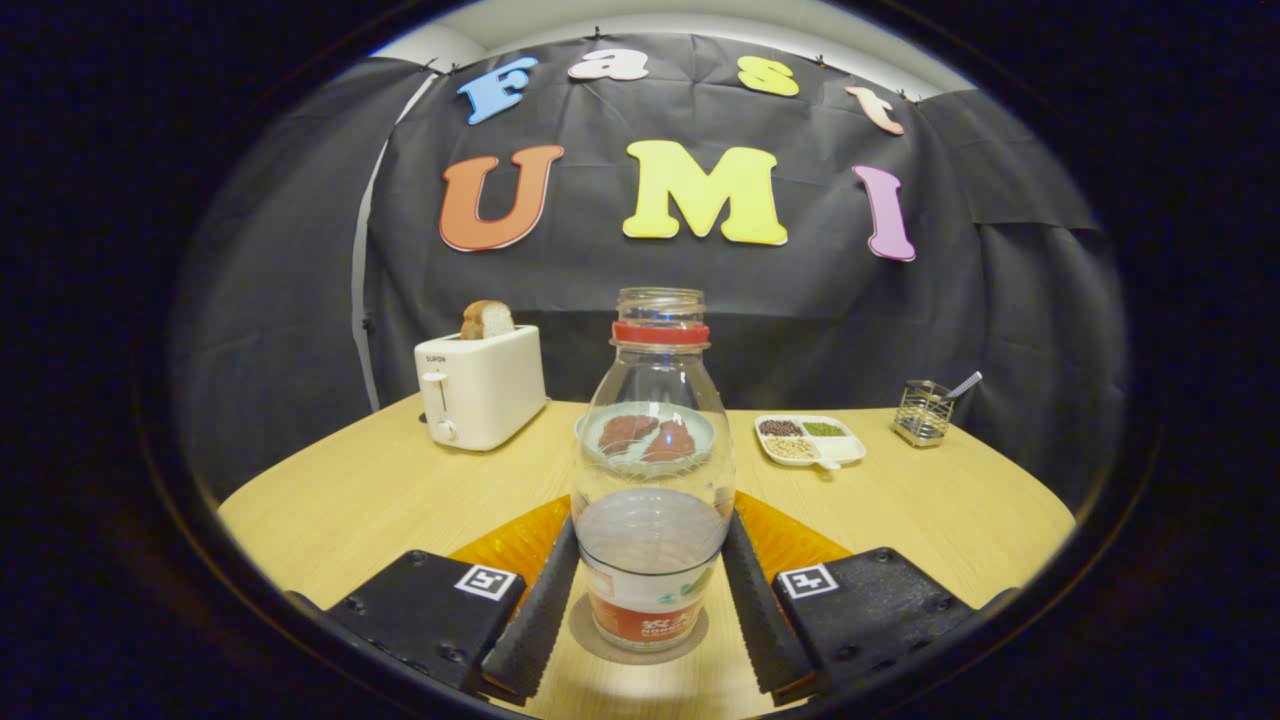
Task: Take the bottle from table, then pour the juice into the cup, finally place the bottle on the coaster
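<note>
The gripper (650,600) had its two fingers set on either side of the bottle (652,480), their ribbed inner faces lying right along the bottle's lower sides and looking to pinch it, though whether both pressed firmly could not be told for certain. The bottle stood upright between the fingers, clear glass or plastic with a red ring at its open neck, a pale liquid filling its lower part and a label wrapped near the base. Its base sat on a round grey coaster (640,640) on the wooden table (380,490). An orange mat (790,540) spread under and behind the bottle, showing on both sides of the fingers. Beyond the bottle, seen partly through it, lay a pale plate (650,432) with two brownish pieces on it. Further off to one side stood a white toaster (482,388) with a slice of bread (487,320) rising from its slot. On the other side sat a white divided dish (810,440) holding small heaps of grains or seeds, and past it a wire holder (922,412) with a utensil handle sticking out.
</note>
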A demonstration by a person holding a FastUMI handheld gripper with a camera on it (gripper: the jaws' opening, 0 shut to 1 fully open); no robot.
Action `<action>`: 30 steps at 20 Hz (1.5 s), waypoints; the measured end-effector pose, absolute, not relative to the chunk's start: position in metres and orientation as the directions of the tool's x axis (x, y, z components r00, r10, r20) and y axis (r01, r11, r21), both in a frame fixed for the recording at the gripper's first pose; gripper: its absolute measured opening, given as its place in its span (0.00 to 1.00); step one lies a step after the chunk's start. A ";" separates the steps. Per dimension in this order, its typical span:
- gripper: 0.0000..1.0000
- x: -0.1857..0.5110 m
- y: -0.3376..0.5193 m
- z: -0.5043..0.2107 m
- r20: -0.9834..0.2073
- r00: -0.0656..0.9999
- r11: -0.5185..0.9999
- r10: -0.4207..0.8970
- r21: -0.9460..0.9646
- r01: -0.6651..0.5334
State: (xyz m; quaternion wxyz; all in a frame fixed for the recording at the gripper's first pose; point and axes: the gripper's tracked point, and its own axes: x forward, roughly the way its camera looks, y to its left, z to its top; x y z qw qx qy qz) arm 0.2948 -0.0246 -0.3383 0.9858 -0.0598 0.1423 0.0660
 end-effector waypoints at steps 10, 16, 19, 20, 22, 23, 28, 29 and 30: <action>0.92 0.281 -0.017 -0.324 -0.282 0.950 0.980 0.138 -0.101 -0.172; 0.92 0.255 -0.017 -0.295 -0.275 0.955 0.978 0.110 -0.140 -0.153; 0.94 0.236 -0.014 -0.264 -0.238 0.965 0.976 0.106 -0.162 -0.147; 0.95 0.228 -0.012 -0.252 -0.228 0.967 0.976 0.114 -0.158 -0.152; 0.96 0.210 -0.007 -0.223 -0.209 0.970 0.978 0.128 -0.135 -0.158; 0.96 0.202 -0.008 -0.210 -0.202 0.971 0.979 0.129 -0.130 -0.157; 0.99 0.150 -0.005 -0.134 -0.163 0.979 0.982 0.126 -0.121 -0.146; 1.00 0.141 0.000 -0.117 -0.147 0.981 0.984 0.125 -0.111 -0.142; 1.00 0.135 0.002 -0.104 -0.136 0.983 0.984 0.127 -0.105 -0.141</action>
